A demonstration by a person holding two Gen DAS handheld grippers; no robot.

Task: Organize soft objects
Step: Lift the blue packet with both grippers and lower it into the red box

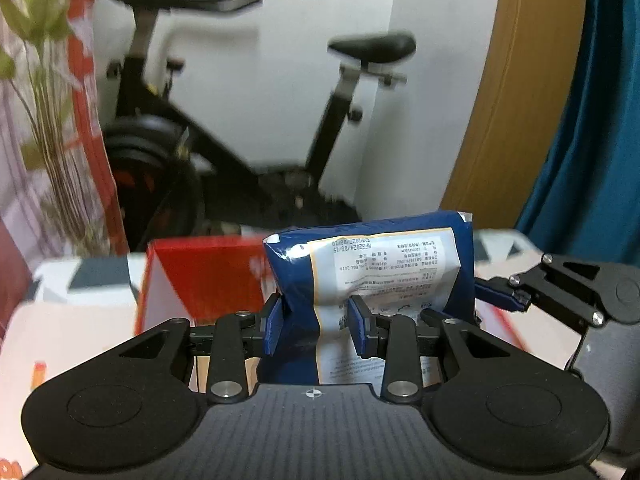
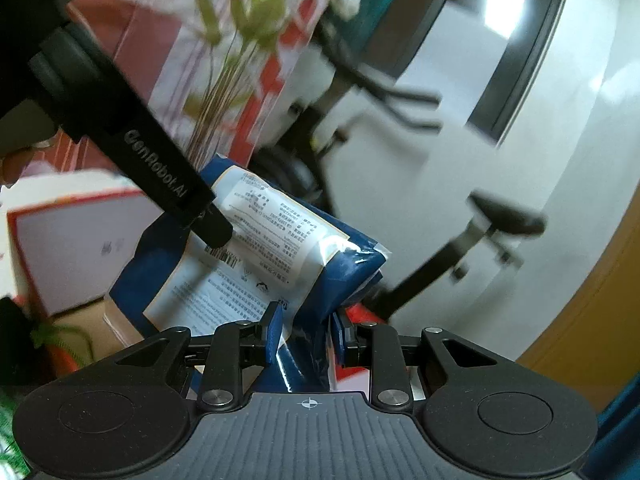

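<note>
blue packet (image 1: 372,264) "EXP2027/08/18" | both jaws clamp it; left gripper (image 2: 156,168) "GenRobot.AI"

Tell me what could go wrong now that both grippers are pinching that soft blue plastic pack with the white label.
1. The left gripper and right gripper each clamp a different part of the soft blue plastic pack; pulling apart could stretch or tear the film.
2. Both grips catch only creased film, so the pack could slip out.
3. The red and white cardboard box sits just behind the pack; a swing could knock it.
</note>
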